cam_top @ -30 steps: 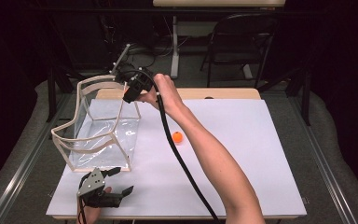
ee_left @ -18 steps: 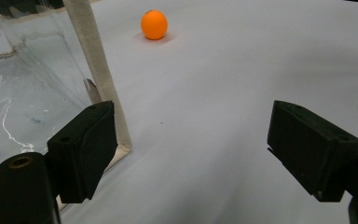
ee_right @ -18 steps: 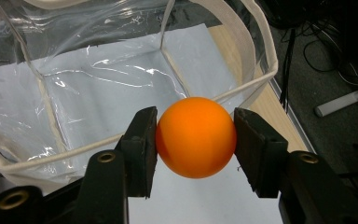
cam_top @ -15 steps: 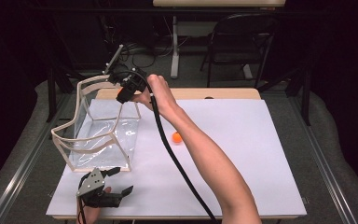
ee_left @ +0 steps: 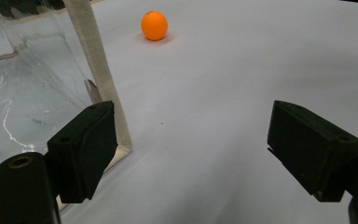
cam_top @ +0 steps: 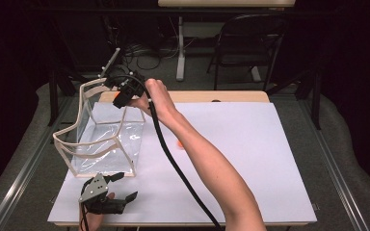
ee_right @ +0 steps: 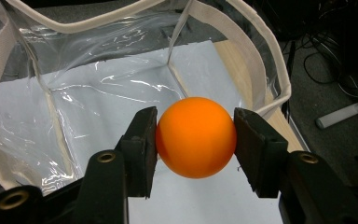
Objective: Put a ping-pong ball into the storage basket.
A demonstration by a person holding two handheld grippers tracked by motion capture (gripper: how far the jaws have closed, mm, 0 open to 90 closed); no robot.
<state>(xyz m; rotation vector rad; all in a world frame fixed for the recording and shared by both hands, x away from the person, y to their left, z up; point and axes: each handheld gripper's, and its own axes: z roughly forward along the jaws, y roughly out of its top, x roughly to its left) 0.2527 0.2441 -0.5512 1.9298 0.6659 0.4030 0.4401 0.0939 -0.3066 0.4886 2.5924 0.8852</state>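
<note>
Holding an orange ball [ee_right: 196, 137] pinched between its two black pads, your right gripper [cam_top: 123, 91] hangs above the far corner of the clear bag [cam_top: 101, 139], with the open mouth of the bag directly beneath the ball in the right gripper view. Note the cream-trimmed rim [ee_right: 256, 60] and the curved handle strap [cam_top: 89, 87] of the bag: both stand close around the gripper and border the opening on every side. Your right forearm [cam_top: 212, 168] crosses the white sheet [cam_top: 250, 154] diagonally, and the black cable [cam_top: 173, 163] trails along it toward the near edge. A second orange ball [ee_left: 154, 25] rests on the sheet, well apart from the bag's near corner post [ee_left: 98, 74]; in the high view your forearm covers most of it. Your left gripper [cam_top: 113, 192] sits at the near edge of the table, just in front of the bag, jaws spread wide with nothing between them. A folding chair [cam_top: 250, 43] stands beyond the table.
</note>
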